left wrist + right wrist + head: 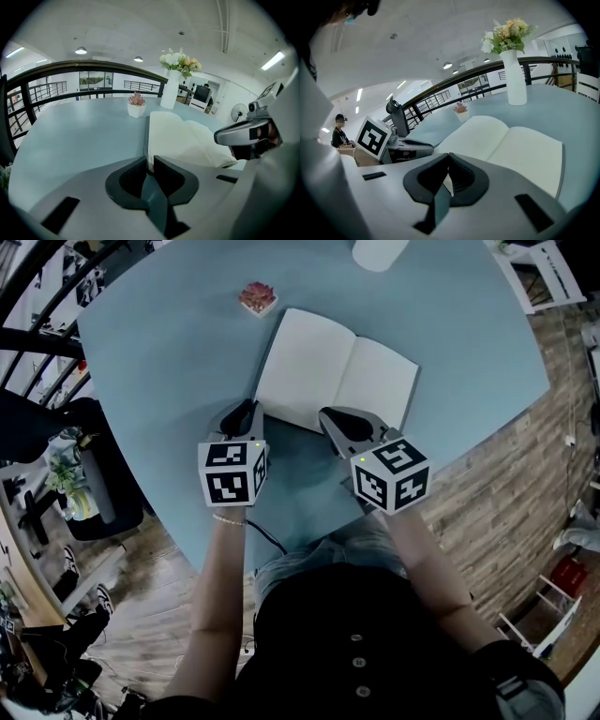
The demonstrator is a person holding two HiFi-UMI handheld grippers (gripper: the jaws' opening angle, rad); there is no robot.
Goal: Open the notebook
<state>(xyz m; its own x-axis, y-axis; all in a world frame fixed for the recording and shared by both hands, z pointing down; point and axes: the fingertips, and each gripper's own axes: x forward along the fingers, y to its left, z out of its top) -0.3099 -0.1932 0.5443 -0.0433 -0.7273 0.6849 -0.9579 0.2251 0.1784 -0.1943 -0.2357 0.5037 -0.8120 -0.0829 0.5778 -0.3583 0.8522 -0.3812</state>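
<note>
Both arms reach forward, tipped down at the near edge of the notebook (pixel 337 371). It lies open on the counter (pixel 169 362), long side running left to right. The left claw (pixel 251 407) is a crack apart; the right claw (pixel 326 414) is pinched together.

In the head view the white cylindrical vase (pixel 380 251) is cut off by the top edge. Parts of the near edge of the open white-paged notebook (pixel 333 371) lie hidden beneath the left claw (pixel 249 409) and the right claw (pixel 326 414). In the right gripper view a distant person (pixel 340 131) at far left is too small to make out, and the pale blue counter (pixel 581 108) runs off at the right.
</note>
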